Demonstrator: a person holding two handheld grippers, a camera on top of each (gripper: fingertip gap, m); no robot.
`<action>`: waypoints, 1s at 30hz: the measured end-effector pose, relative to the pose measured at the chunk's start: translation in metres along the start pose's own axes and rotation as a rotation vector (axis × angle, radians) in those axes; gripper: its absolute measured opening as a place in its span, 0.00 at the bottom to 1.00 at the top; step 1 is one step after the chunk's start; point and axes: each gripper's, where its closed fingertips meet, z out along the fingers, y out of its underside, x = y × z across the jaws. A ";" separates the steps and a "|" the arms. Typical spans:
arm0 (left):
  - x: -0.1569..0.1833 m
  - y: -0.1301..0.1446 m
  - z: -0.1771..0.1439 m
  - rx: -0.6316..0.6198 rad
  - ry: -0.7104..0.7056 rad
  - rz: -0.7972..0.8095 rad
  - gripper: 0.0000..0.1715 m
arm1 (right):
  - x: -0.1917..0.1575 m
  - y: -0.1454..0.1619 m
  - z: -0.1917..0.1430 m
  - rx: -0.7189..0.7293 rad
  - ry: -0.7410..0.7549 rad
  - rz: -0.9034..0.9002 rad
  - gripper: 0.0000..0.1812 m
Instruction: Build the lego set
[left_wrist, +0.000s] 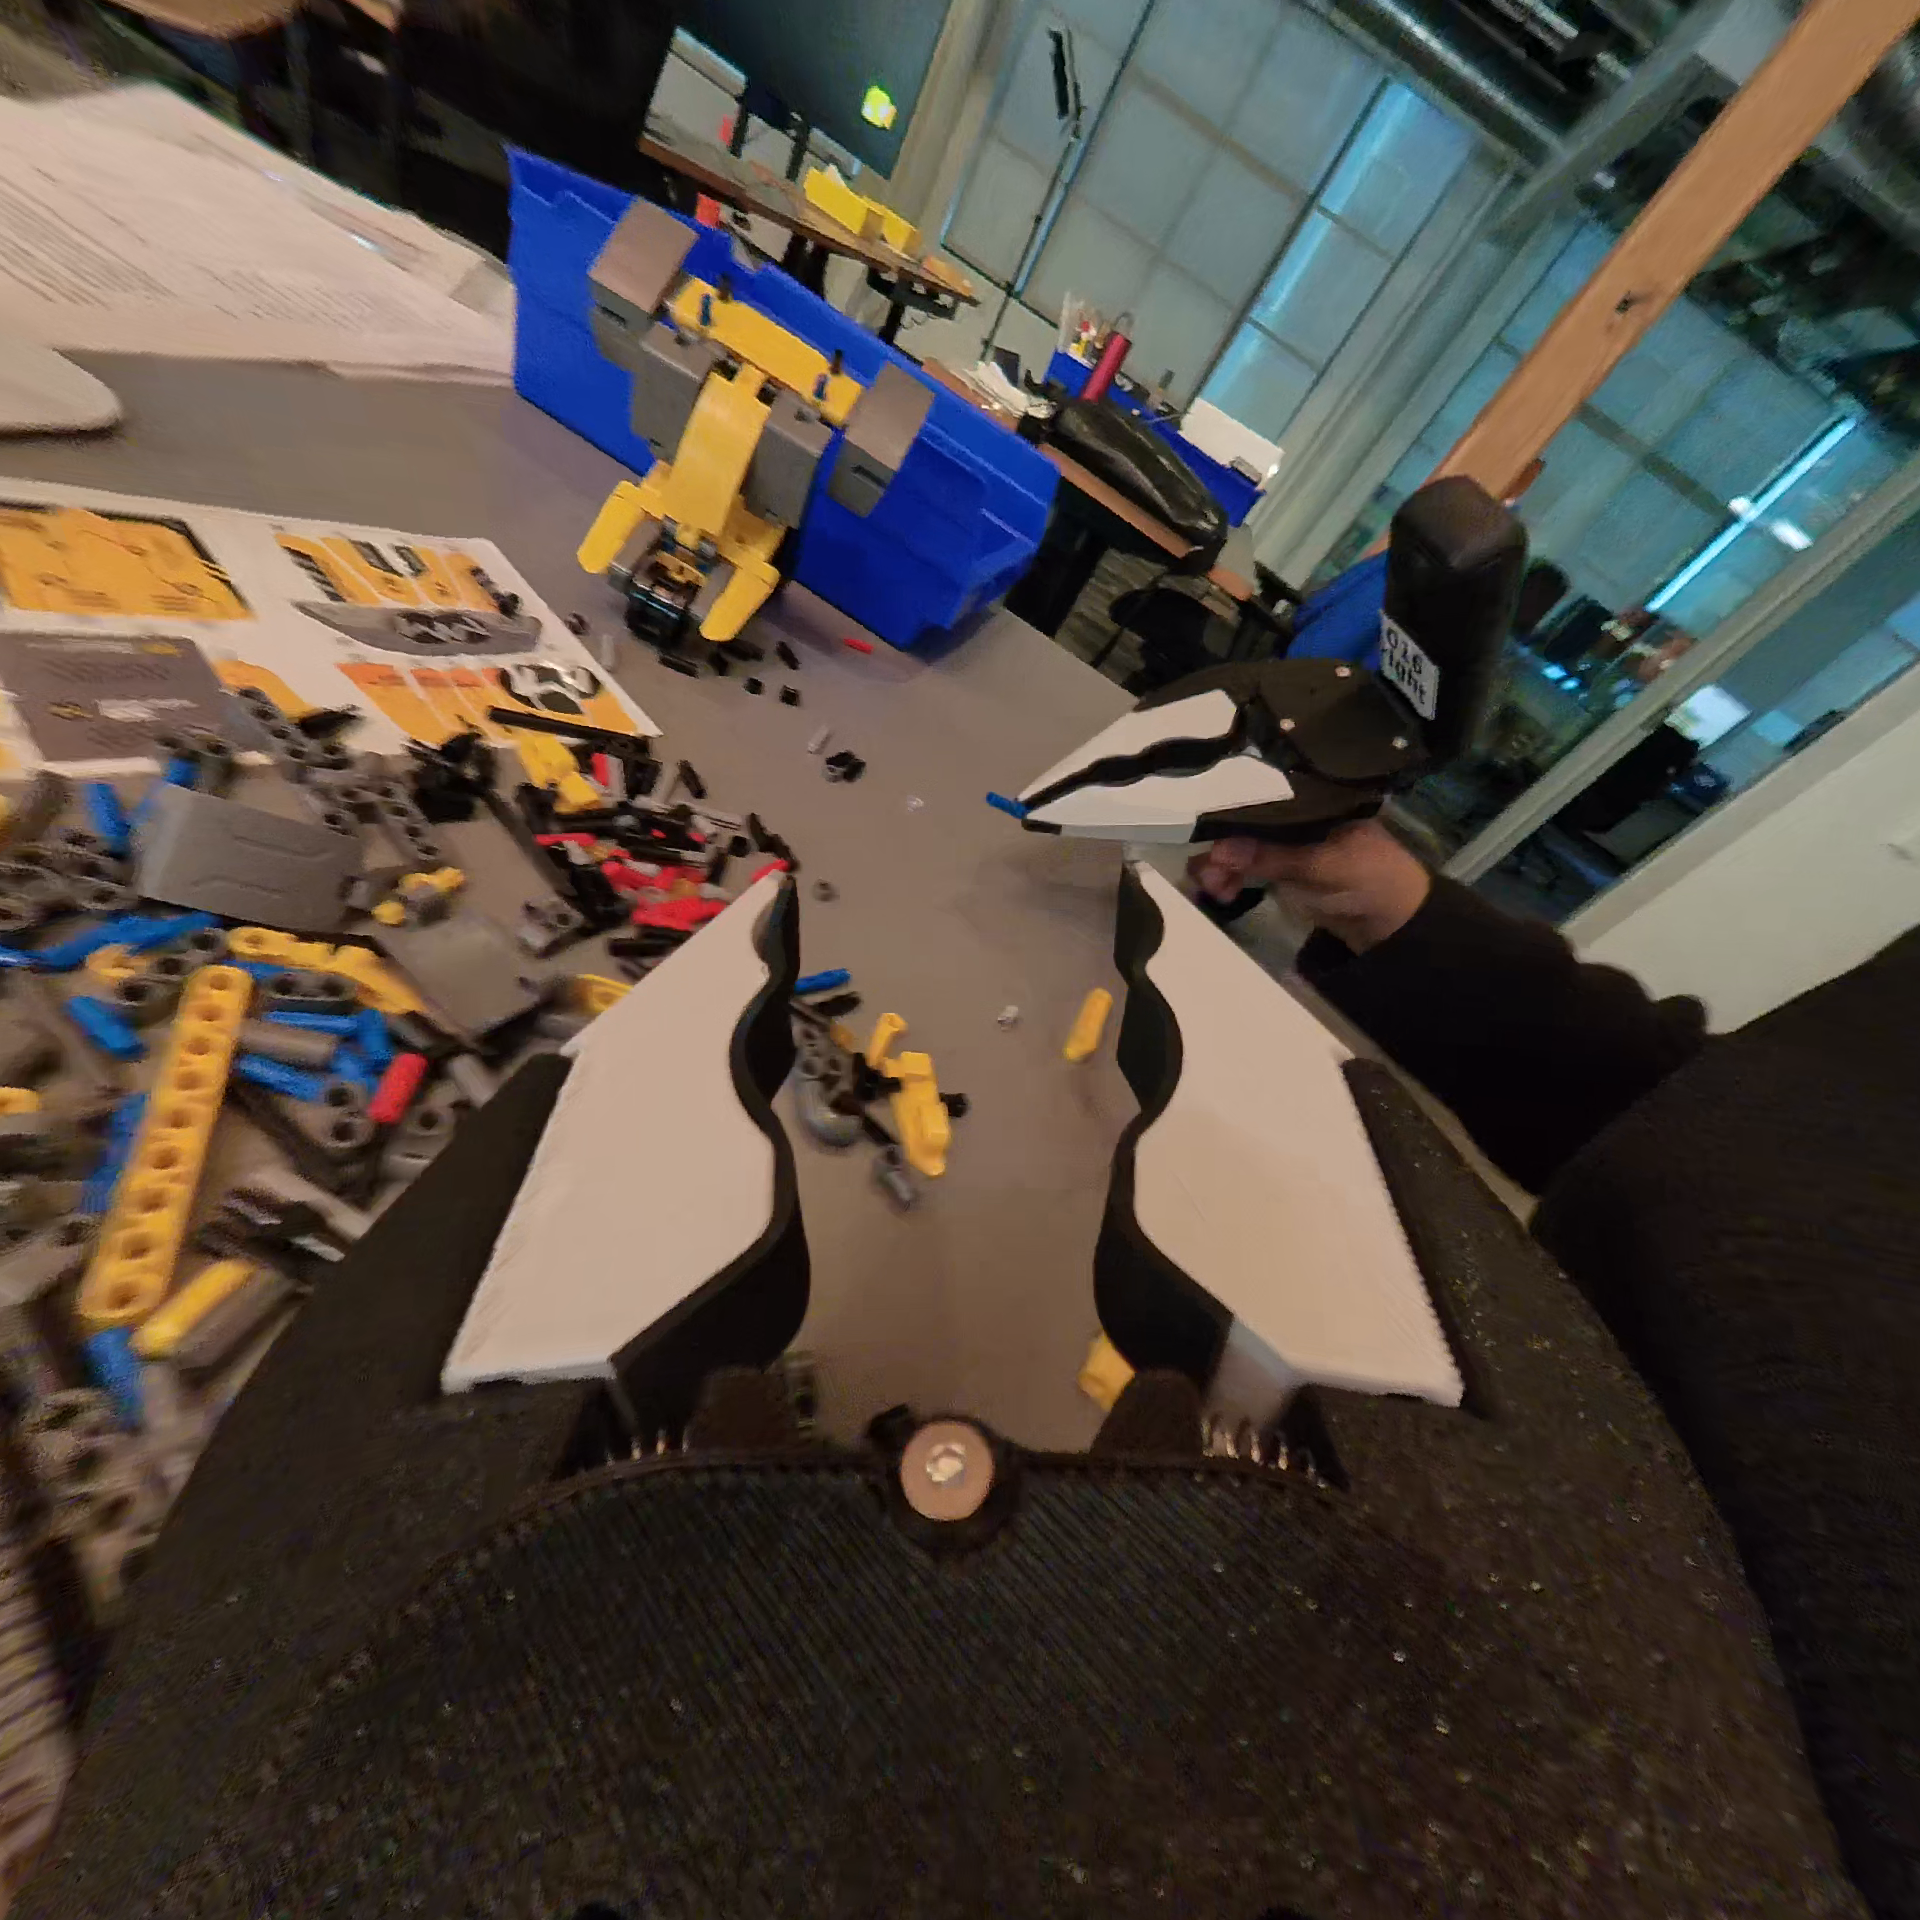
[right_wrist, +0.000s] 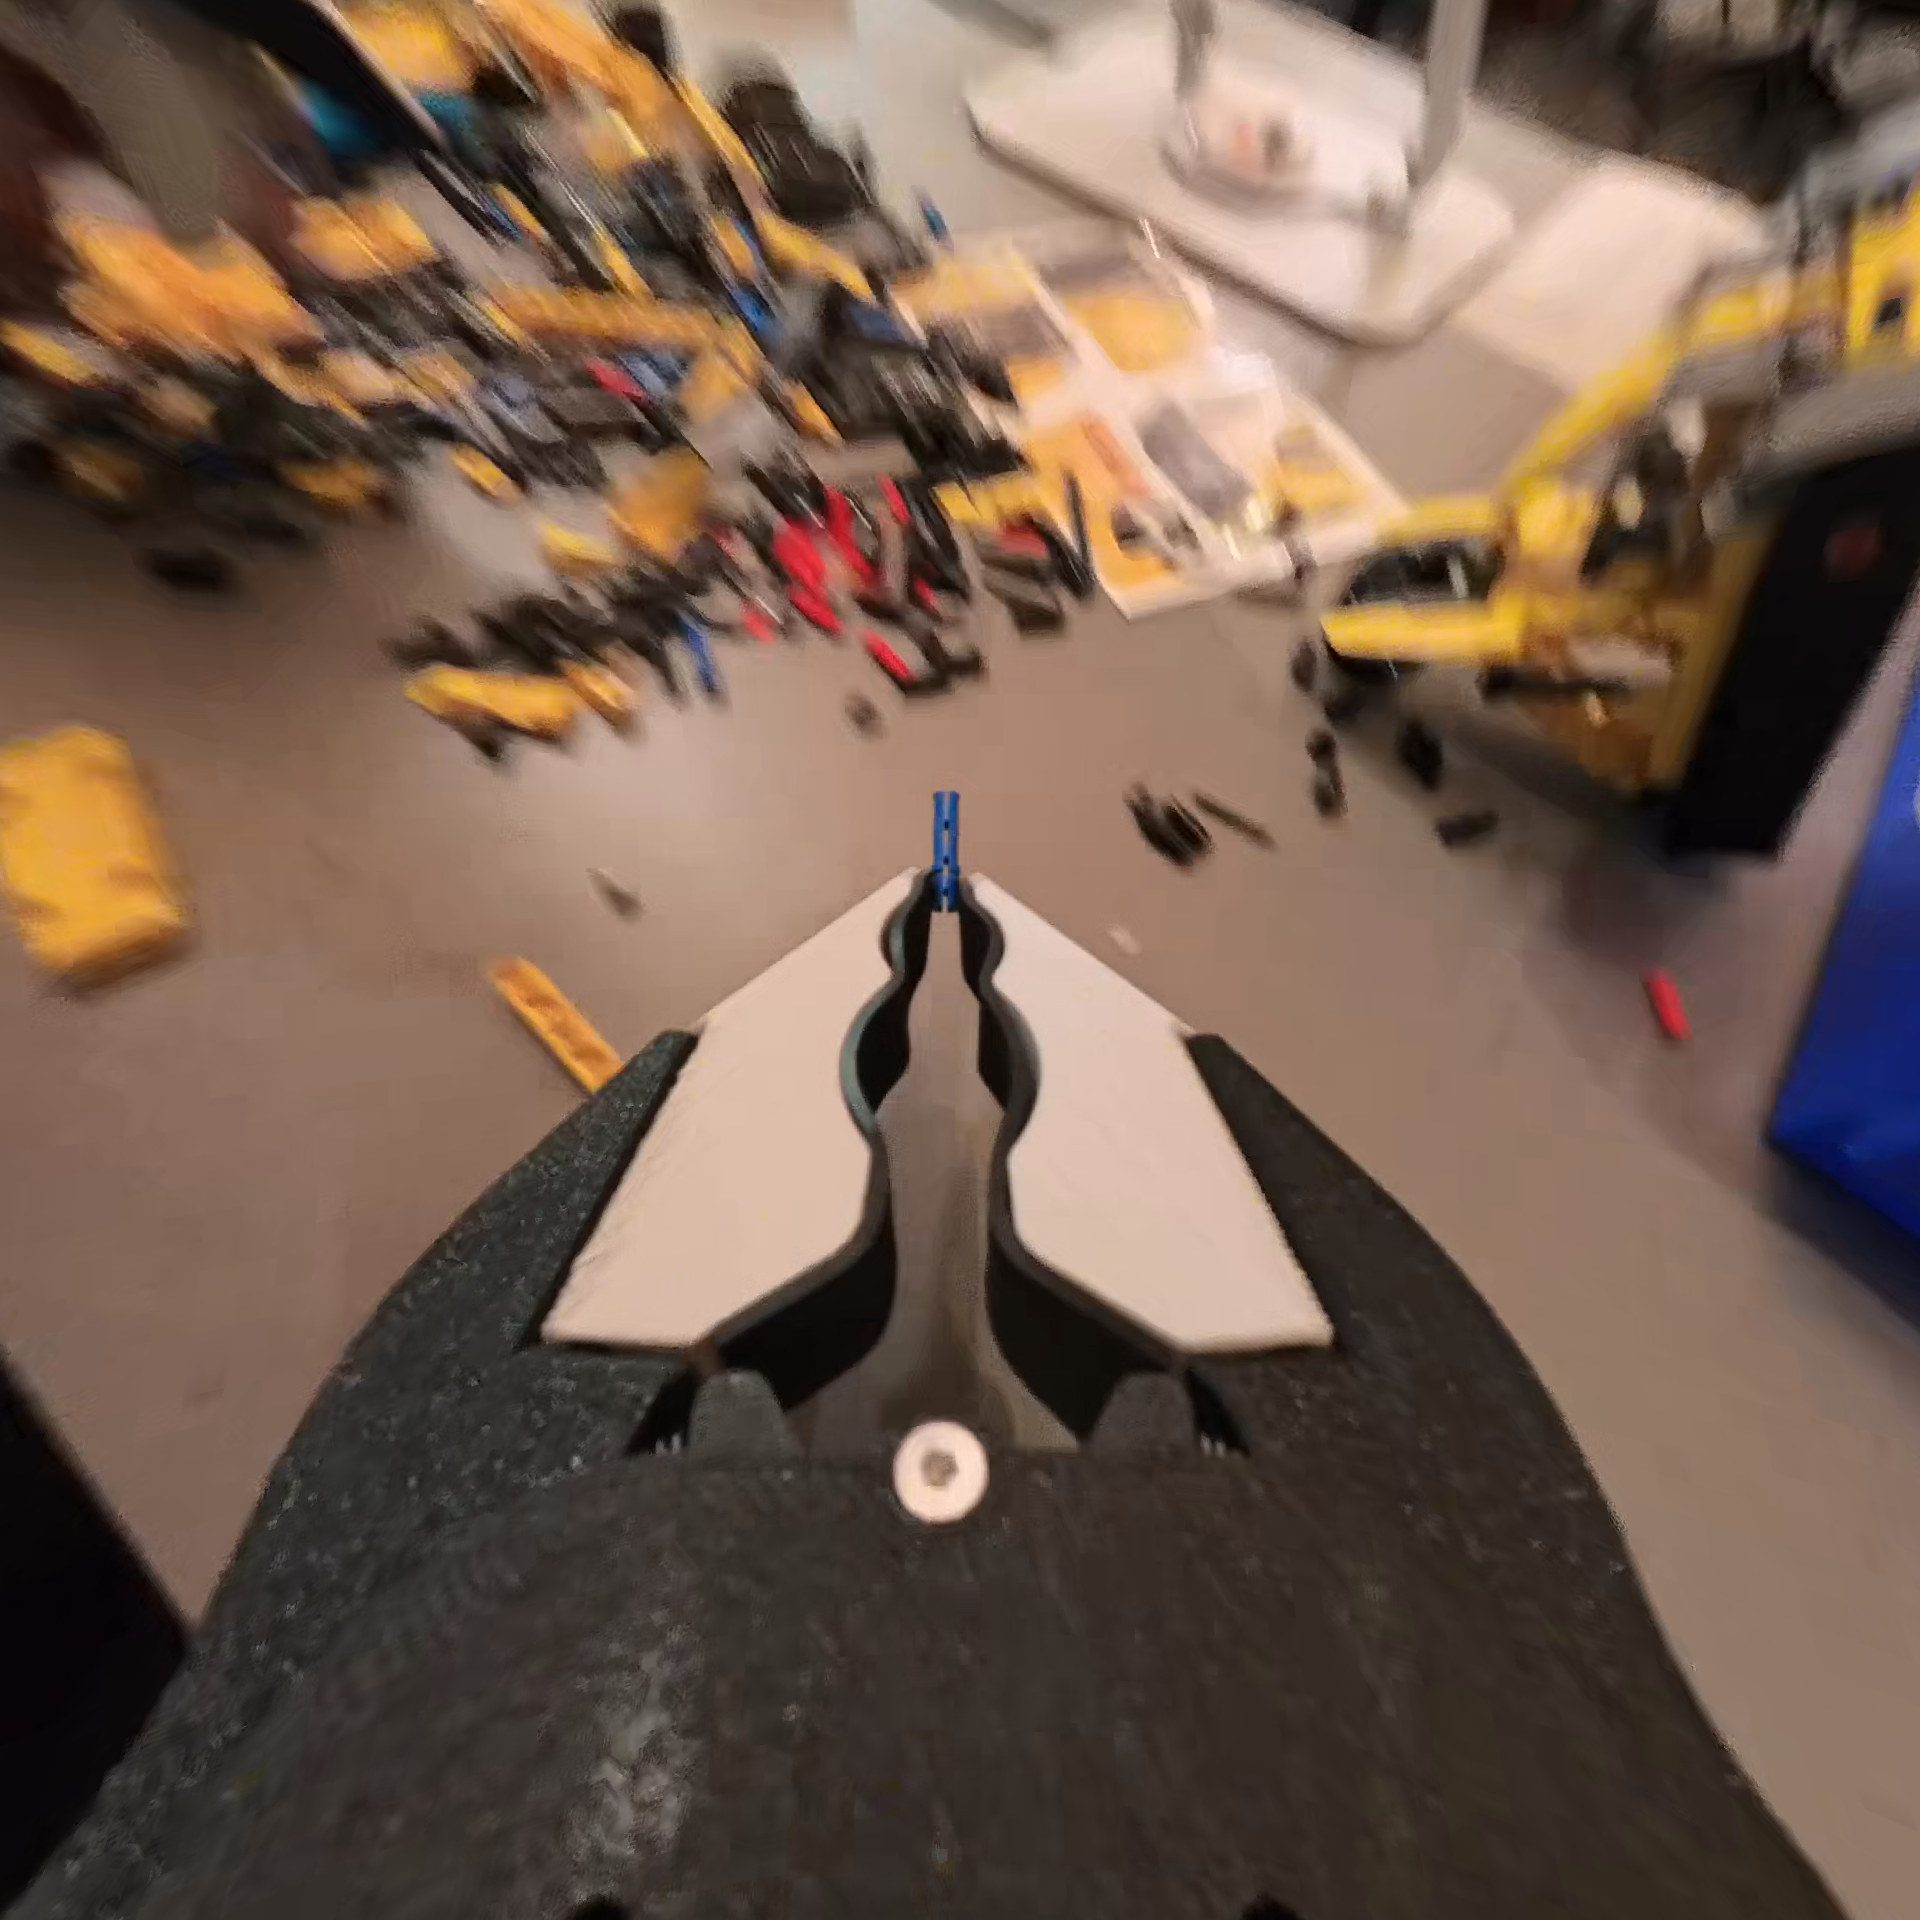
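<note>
My right gripper (right_wrist: 943, 885) is shut on a small blue pin (right_wrist: 944, 844) that sticks out past its fingertips, above the grey table. The left wrist view shows it too: the right gripper (left_wrist: 1029, 812) hovers at the right with the blue pin (left_wrist: 1004, 801) poking from its tips. My left gripper (left_wrist: 961, 888) is open and empty above the table, over a few loose yellow and black pieces (left_wrist: 904, 1091). The part-built yellow and grey model (left_wrist: 717, 436) leans against a blue bin (left_wrist: 935, 520) at the back. It also shows, blurred, in the right wrist view (right_wrist: 1538, 582).
A big heap of loose yellow, blue, red, grey and black parts (left_wrist: 260, 987) lies at the left, on and beside the open instruction sheets (left_wrist: 343, 613). A small yellow piece (left_wrist: 1088, 1023) lies by my left gripper's right finger. The table edge (left_wrist: 1226, 935) is close on the right. The tips of one gripper are about 15 cm away from the tips of the other.
</note>
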 end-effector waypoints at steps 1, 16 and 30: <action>0.005 0.003 0.004 -0.001 0.019 -0.039 0.35 | -0.015 -0.017 -0.002 0.074 -0.035 -0.011 0.02; 0.057 0.031 0.020 -0.107 0.291 -0.352 0.11 | -0.122 -0.096 -0.014 0.319 -0.060 -0.539 0.02; 0.068 0.022 0.013 -0.067 0.428 -0.455 0.01 | -0.131 -0.100 -0.018 0.347 -0.110 -0.534 0.02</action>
